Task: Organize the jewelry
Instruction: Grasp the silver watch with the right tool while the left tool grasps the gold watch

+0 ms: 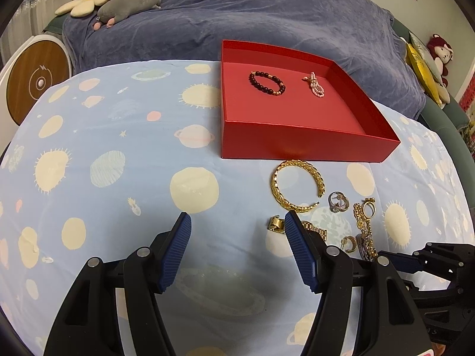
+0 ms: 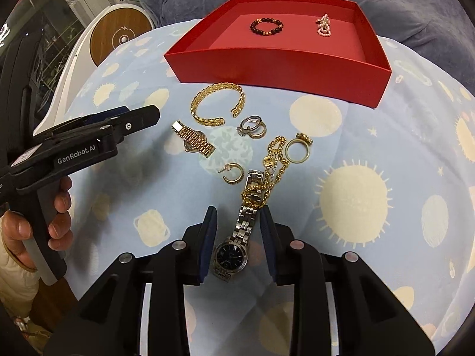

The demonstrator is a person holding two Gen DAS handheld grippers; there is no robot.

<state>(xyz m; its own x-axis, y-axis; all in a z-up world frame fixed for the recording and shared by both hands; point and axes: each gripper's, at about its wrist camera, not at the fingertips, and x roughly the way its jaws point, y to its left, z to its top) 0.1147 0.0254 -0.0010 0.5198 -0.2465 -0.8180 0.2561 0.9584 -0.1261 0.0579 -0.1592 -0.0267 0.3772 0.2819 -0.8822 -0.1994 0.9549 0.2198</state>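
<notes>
A red box (image 1: 297, 144) (image 2: 267, 65) holds a dark bead bracelet (image 1: 266, 82) (image 2: 266, 27) and a pink pearl piece (image 1: 316, 86) (image 2: 324, 25). In front of it on the cloth lie a gold cuff (image 1: 297, 185) (image 2: 218, 103), a gold watch band (image 2: 194, 139), silver rings (image 2: 252, 127), a gold ring (image 2: 298, 148), a gold chain (image 2: 271, 172), a hoop earring (image 2: 233, 172) and a silver watch (image 2: 234, 246). My right gripper (image 2: 237, 216) is open, jaws either side of the watch strap. My left gripper (image 1: 237, 222) is open and empty, left of the pile.
The jewelry lies on a light blue planet-print cloth (image 1: 118, 178). Behind it is a blue blanket (image 1: 252, 14) with plush toys (image 1: 127, 3). A round white and wood device (image 1: 35, 86) stands at the left. The left gripper body (image 2: 74, 148) shows in the right wrist view.
</notes>
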